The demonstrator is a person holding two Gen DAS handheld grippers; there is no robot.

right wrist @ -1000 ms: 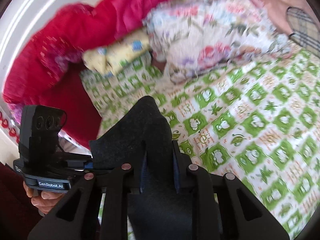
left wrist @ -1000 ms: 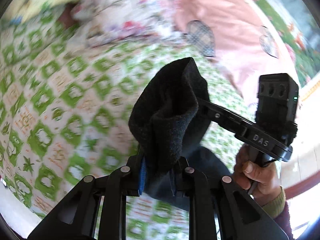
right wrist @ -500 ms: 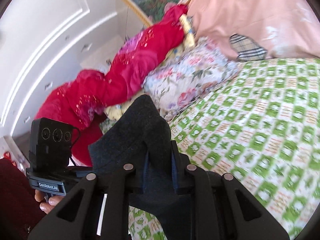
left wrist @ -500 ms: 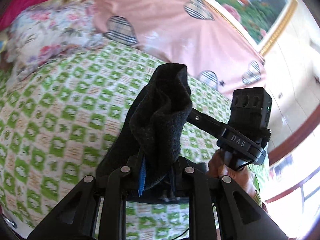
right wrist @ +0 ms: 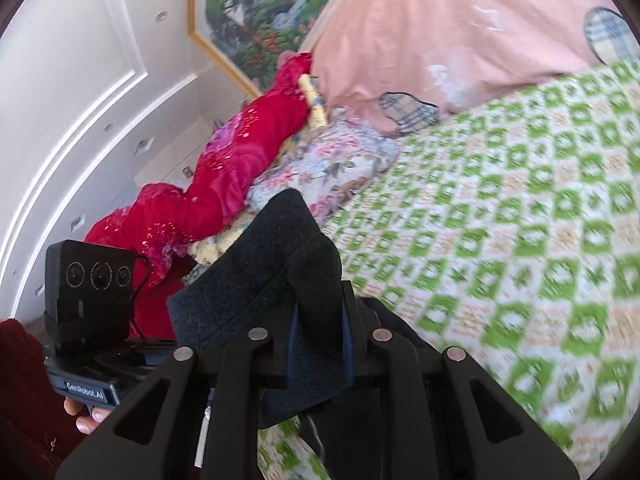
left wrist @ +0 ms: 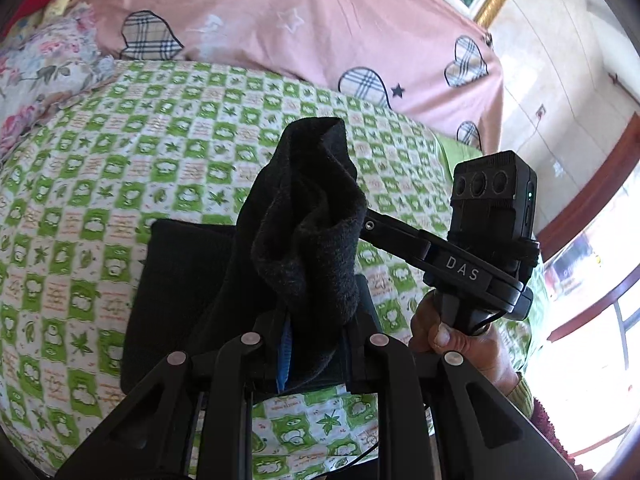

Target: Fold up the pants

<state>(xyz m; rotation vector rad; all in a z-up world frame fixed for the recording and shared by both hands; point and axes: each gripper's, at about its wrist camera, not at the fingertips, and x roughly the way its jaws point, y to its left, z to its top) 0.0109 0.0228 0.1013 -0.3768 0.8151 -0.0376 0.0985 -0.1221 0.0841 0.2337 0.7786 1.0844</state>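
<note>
The left gripper [left wrist: 312, 344] pinches a bunched fold of the black pants [left wrist: 308, 216], and the right gripper [right wrist: 318, 344] is likewise clamped on the same dark fabric [right wrist: 276, 264], lifted at its front. Below them the rest of the pants lies flat on the green-checked bedspread [left wrist: 100, 184], with a pink heart-patterned quilt [left wrist: 320, 28] beyond.

Fuzzy, matt black knit on the pants [left wrist: 308, 232], napped like fleece. Matt black plastic on the left gripper [left wrist: 316, 344] and right gripper [right wrist: 318, 332], dotted with dull silver metal rivets. Smooth printed cotton across the green-checked bedsheet [left wrist: 100, 168]. Soft pink cloth on the quilt [left wrist: 280, 20], with plaid patches. Glossy gilt on the picture frame [right wrist: 212, 52]. Sequinned red fabric [right wrist: 224, 172], shiny.
</note>
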